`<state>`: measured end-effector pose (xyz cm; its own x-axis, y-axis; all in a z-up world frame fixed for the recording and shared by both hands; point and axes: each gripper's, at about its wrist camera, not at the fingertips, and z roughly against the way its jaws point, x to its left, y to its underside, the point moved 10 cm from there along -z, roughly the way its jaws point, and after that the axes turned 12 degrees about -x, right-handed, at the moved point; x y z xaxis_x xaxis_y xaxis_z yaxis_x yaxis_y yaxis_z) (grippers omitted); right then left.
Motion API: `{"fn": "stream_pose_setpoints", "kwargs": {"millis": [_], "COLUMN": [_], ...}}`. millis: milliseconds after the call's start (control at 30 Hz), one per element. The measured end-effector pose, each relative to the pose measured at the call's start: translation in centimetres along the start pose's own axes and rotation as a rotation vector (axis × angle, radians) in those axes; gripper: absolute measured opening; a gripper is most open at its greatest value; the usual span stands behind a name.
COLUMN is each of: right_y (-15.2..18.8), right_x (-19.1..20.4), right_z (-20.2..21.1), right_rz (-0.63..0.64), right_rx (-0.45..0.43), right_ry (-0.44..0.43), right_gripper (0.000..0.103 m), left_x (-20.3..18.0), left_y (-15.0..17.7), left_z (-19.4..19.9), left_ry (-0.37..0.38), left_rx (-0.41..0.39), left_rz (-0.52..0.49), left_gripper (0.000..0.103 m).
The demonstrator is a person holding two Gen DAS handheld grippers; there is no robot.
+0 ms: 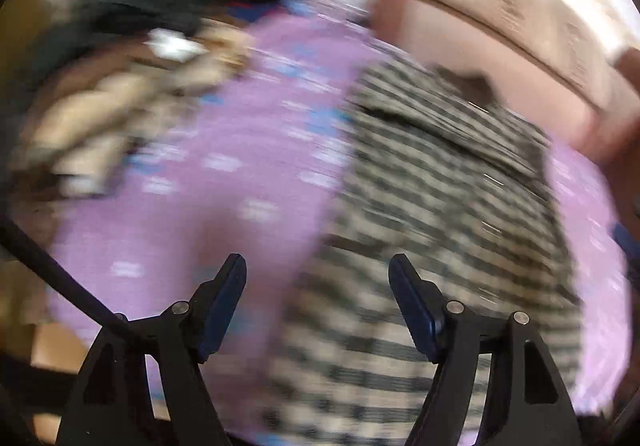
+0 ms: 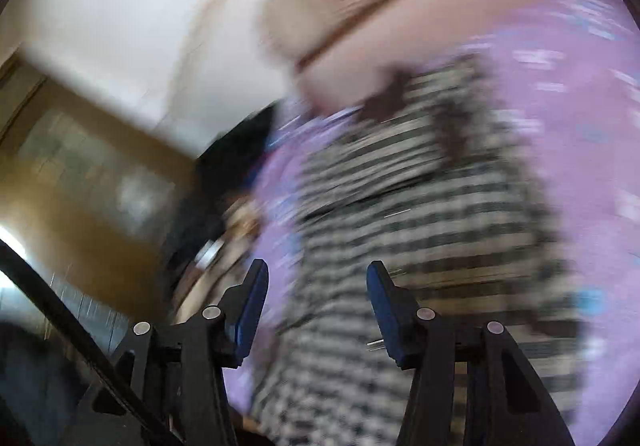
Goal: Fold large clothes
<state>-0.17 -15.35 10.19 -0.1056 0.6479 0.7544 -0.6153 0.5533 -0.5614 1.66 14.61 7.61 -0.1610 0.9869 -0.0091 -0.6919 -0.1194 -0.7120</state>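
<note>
Purple bedsheet (image 1: 248, 149) | checked garment (image 1: 432, 205) ahead of left claw (image 1: 318, 266) | spread wide

Both wrist views are heavily smeared by motion blur, so the checked garment (image 1: 440, 205) and the purple patterned sheet (image 1: 240, 173) dissolve into streaks, while the gripper fingers (image 1: 224, 310) stay sharp. Soft, even daylight leaves few shadows, with the pale wall (image 2: 120, 25) nearly washed out. Fisheye curvature bends the edges, ringed by a dark vignette.
</note>
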Motion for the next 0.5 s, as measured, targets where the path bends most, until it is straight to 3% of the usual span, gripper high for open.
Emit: {"fn": "stream_pose_setpoints", "kwargs": {"millis": [100, 200, 267, 333, 500], "right_y": [4.0, 6.4, 7.2, 6.8, 3.2], "right_x": [4.4, 4.1, 1.9, -1.5, -11.5], "right_z": [-1.8, -1.1, 0.3, 2.6, 9.3], "right_rz": [0.142, 0.254, 0.281, 0.231, 0.01], "right_rx": [0.104, 0.126, 0.122, 0.093, -0.097], "right_ry": [-0.063, -0.019, 0.043, 0.098, 0.294], "right_gripper": [0.057, 0.057, 0.057, 0.057, 0.057], "left_x": [4.2, 6.4, 6.7, 6.1, -1.5], "left_y": [-1.1, -0.3, 0.9, 2.8, 7.0], "left_z": [2.3, 3.1, 2.5, 2.0, 3.0], "left_ry": [-0.116, -0.135, -0.111, -0.072, 0.099], "left_rx": [-0.057, -0.043, -0.004, 0.045, 0.067], "left_rz": [-0.014, 0.006, 0.019, 0.039, 0.025], "left_gripper": [0.073, 0.073, 0.073, 0.073, 0.073]}}
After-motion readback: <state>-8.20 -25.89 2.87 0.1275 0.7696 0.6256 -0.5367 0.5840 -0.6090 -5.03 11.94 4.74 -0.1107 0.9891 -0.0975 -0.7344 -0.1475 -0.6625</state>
